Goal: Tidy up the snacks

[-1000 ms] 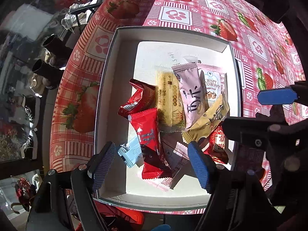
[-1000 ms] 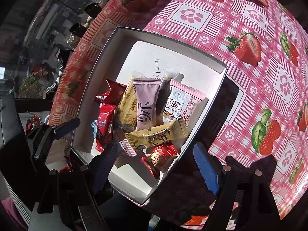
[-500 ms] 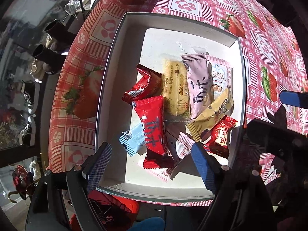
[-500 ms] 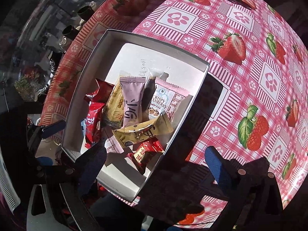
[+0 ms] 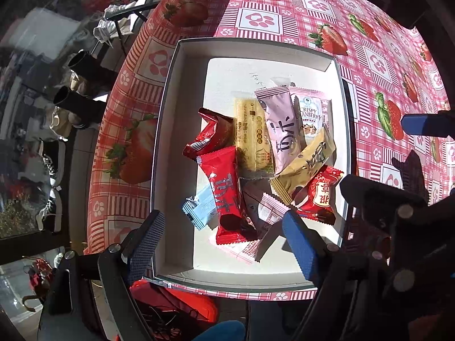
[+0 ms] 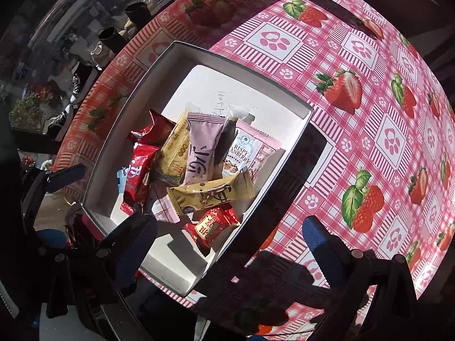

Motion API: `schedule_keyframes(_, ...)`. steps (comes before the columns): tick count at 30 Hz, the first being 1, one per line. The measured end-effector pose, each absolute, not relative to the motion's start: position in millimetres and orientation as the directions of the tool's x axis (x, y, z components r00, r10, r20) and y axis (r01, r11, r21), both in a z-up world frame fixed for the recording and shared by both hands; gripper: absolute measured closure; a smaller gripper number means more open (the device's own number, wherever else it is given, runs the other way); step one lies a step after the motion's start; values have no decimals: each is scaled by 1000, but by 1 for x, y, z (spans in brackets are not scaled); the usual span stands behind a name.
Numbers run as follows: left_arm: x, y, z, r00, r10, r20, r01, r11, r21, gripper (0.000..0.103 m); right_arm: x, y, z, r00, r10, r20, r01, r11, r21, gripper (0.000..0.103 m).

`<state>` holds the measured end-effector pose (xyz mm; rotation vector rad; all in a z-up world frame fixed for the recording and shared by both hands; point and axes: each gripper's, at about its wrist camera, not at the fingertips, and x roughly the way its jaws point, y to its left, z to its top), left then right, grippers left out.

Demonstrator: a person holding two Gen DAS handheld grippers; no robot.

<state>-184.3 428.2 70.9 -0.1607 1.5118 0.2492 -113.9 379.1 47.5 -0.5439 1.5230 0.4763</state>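
Both of our grippers have just been spreading their fingers, the right more than the left, and nothing sits between either pair; the box has barely shifted in either view since a second ago. Our left gripper hangs over the near end of the white box with fingers spread and empty, and our right gripper straddles the box's near right corner, fingers spread wide and empty too.

All the snacks lie inside the box on the strawberry-print worktop, bunched toward its near right part. Directly ahead of our left fingers lie the red packet, long axis running away from us, and the small blue packet just beside it on the left. The tan packet lies crosswise over the others, with a small red sweet nearest our right fingers.

We judge the left hand better placed: the red packet lies between its fingers' line, so they would close across its narrow width.
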Motion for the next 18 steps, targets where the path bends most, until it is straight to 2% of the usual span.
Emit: schedule_keyframes(18,-185,424,74,37,49,-998,-235,971,39,15,-116,381,48,0,-46,-999,-604,796,-37,1)
